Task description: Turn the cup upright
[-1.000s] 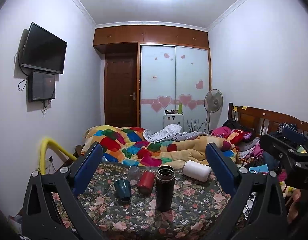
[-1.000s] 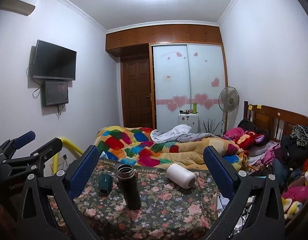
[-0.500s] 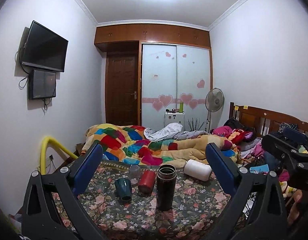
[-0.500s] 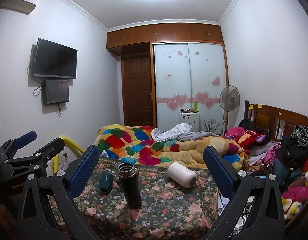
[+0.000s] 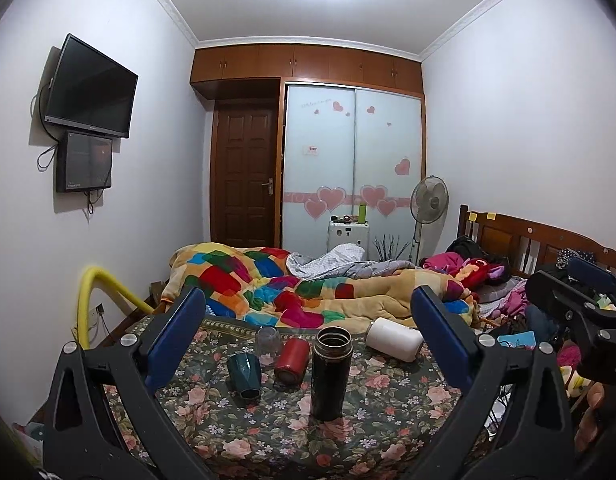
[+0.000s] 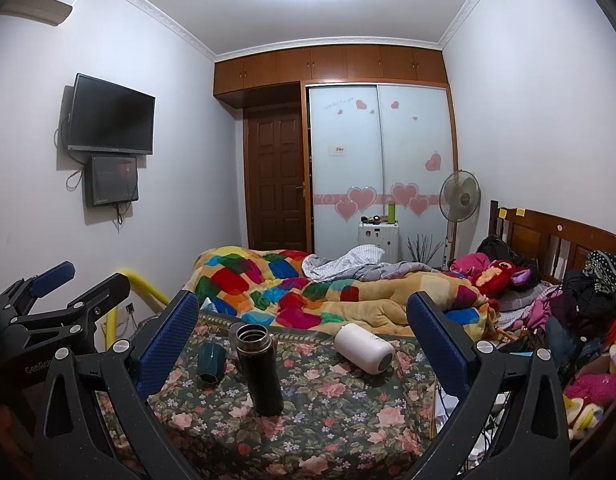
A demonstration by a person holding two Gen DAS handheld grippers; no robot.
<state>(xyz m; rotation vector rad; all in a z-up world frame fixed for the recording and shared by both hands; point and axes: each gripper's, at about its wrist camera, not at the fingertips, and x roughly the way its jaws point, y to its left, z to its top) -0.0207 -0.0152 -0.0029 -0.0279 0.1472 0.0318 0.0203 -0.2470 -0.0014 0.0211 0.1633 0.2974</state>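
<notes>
On the floral tablecloth (image 5: 379,408) a tall black flask (image 5: 330,372) stands upright with its mouth open. A white cup (image 5: 393,344) lies on its side at the far right. A red cup (image 5: 292,360) lies tilted, a dark green cup (image 5: 244,374) stands upside down, and a clear glass (image 5: 268,340) stands behind them. My left gripper (image 5: 308,336) is open and empty, held back from the cups. My right gripper (image 6: 304,336) is open and empty; the black flask (image 6: 262,368), white cup (image 6: 363,348) and green cup (image 6: 211,362) lie ahead of it.
A bed with a patchwork quilt (image 5: 308,288) lies just beyond the table. A yellow pipe (image 5: 92,292) curves at the left wall. Piled clothes and toys (image 6: 567,320) crowd the right. The right gripper shows at the edge of the left wrist view (image 5: 579,308).
Both views have shifted slightly, with the table objects sitting a little lower and nearer. No object on the table has moved; both grippers stay open.
</notes>
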